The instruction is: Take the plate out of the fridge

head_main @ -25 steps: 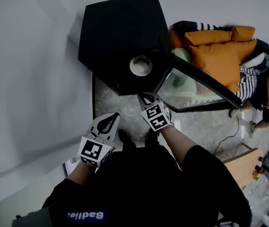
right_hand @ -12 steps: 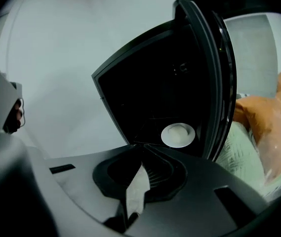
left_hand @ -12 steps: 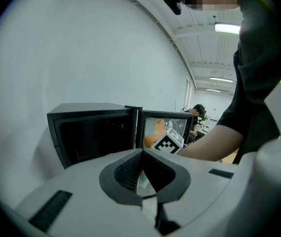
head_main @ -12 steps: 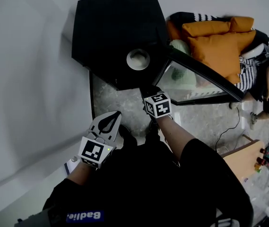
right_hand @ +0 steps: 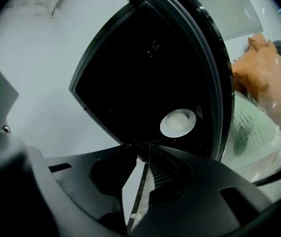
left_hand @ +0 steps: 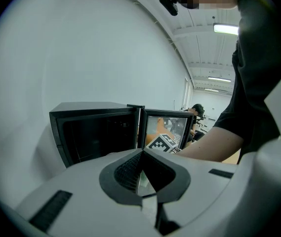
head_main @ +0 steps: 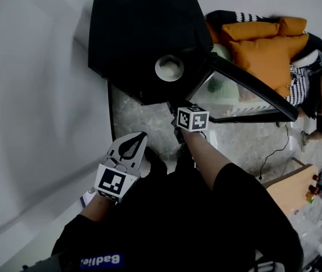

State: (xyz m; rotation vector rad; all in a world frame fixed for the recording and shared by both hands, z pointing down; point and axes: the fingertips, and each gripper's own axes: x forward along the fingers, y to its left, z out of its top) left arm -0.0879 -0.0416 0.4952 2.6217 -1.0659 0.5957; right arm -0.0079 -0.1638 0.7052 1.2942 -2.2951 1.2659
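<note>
A white round plate lies inside the black fridge, whose glass door stands swung open to the right. My right gripper is just in front of the fridge opening and points at the plate, still short of it. Its jaws are opening, with a narrow slit between them and nothing in it. My left gripper hangs lower left, away from the fridge, shut and empty.
Orange cushions lie behind the door. A person sits at the far right. A wooden table with small items stands lower right, and a cable runs over the floor. A white wall bounds the left.
My right gripper has moved forward and up to the fridge opening. The left gripper has stayed where it was.
</note>
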